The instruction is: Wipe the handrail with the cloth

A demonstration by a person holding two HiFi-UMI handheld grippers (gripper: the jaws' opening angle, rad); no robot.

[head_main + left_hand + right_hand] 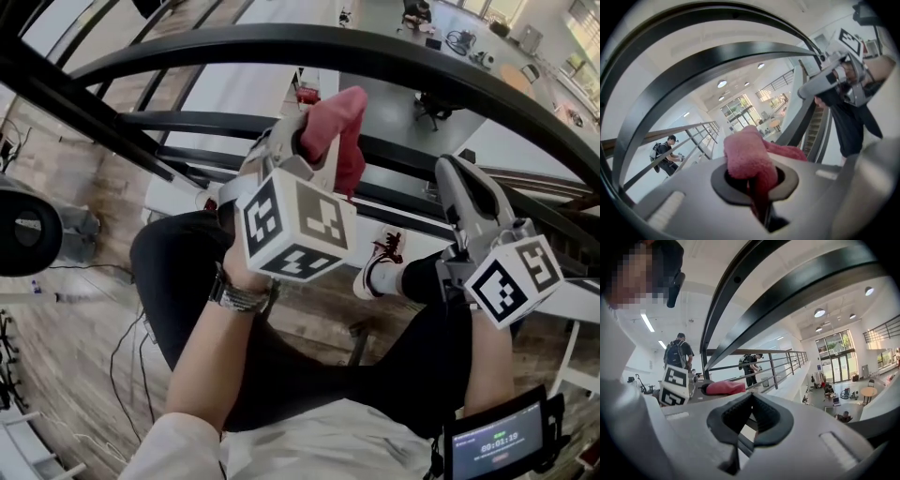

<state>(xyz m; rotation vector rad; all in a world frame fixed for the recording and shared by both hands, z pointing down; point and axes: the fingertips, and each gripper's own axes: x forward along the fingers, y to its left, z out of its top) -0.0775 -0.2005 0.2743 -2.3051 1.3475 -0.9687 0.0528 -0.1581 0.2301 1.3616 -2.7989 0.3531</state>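
In the head view, the left gripper (pixel 314 141) is clamped on a pink-red cloth (pixel 339 131), whose bunched end pokes out past the jaws. The black handrail (pixel 375 52) lies just beyond and above it, its long axis sweeping left to right. Cloth and rail look apart, though the wide-angle bend makes that hard to judge. The right gripper (pixel 461 178) sits lower and to the right. Wood-plank floor (pixel 84 281) is underfoot, and an open hall lies below past the railing.

In the left gripper view, the cloth fills the jaws and the rail arcs overhead, so the left side is nearer. Reaching the rail probably means lifting up and forward.

In the right gripper view, the jaws are drawn together with nothing between them. The cloth shows off to the left, and people (pixel 751 364) stand by a far railing.
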